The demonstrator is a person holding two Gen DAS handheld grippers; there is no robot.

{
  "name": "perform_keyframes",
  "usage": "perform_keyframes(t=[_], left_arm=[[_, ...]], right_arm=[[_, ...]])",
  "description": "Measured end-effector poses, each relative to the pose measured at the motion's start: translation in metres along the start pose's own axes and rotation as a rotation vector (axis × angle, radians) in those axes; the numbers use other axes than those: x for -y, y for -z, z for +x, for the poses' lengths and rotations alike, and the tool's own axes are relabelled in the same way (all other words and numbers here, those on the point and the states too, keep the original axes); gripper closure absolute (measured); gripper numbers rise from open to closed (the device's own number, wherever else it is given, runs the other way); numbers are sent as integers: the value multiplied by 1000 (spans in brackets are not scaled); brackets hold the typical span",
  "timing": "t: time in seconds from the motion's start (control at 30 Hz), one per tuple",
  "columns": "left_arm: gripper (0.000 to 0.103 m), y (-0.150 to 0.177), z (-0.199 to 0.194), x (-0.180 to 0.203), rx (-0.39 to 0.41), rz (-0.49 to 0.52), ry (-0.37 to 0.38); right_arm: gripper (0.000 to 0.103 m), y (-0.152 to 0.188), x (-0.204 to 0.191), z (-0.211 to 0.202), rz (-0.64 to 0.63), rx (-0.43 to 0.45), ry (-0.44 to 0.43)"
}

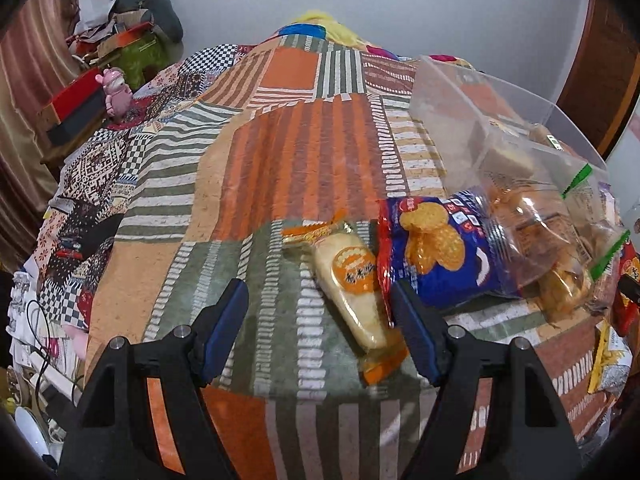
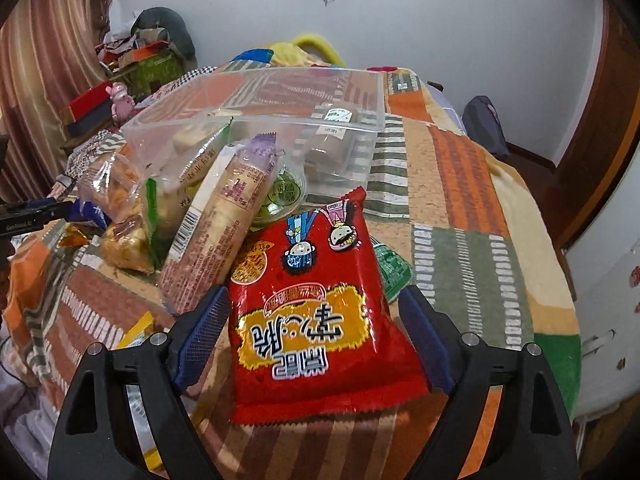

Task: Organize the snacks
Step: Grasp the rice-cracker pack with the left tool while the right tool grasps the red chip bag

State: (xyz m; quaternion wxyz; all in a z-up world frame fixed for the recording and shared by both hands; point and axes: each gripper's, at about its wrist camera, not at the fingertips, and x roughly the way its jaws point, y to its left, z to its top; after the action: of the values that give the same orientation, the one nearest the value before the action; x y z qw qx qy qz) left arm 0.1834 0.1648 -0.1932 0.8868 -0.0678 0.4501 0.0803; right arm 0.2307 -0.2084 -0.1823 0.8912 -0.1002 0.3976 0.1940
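My left gripper (image 1: 318, 300) is open over the patchwork bedspread; a pale cake in an orange-ended wrapper (image 1: 354, 288) lies between its fingers, nearer the right one. A blue biscuit bag (image 1: 440, 252) and a clear bag of pastries (image 1: 548, 248) lie to its right. My right gripper (image 2: 314, 308) is open with a red snack packet (image 2: 316, 312) lying between its fingers on the bed. Behind it lie a long beige wrapped snack (image 2: 224, 224) and a clear plastic bin (image 2: 360, 92) holding some wrapped cakes. The bin shows in the left wrist view too (image 1: 480, 112).
A green packet (image 2: 394, 272) peeks from under the red one. Yellow packets (image 1: 608, 356) lie at the bed's right edge. A pink toy (image 1: 116, 88) and boxes stand on a side table at far left. Cables hang off the bed's left side (image 1: 40, 320).
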Motion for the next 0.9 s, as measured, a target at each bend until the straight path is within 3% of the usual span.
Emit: perform_keyframes(t=[0.2, 0.37, 0.47, 0.6, 0.7, 0.83, 0.9], left_arm=[[29, -8, 14, 4, -12, -13, 24], [30, -11, 27, 8, -25, 1, -17], [36, -9, 31, 1, -30, -37, -2], [48, -4, 30, -5, -25, -58, 11], [66, -2, 27, -4, -13, -42, 10], [70, -2, 19, 1, -1, -18, 2], [71, -3, 15, 3, 11, -8, -9]], right_arm=[[16, 0, 5, 9, 42, -15, -37], [16, 3, 6, 9, 55, -7, -51], [20, 4, 6, 7, 53, -2, -60], [32, 5, 7, 5, 38, 10, -60], [45, 4, 12, 3, 61, 22, -86], [64, 2, 16, 1, 91, 30, -120], [69, 1, 17, -3, 102, 43, -132]])
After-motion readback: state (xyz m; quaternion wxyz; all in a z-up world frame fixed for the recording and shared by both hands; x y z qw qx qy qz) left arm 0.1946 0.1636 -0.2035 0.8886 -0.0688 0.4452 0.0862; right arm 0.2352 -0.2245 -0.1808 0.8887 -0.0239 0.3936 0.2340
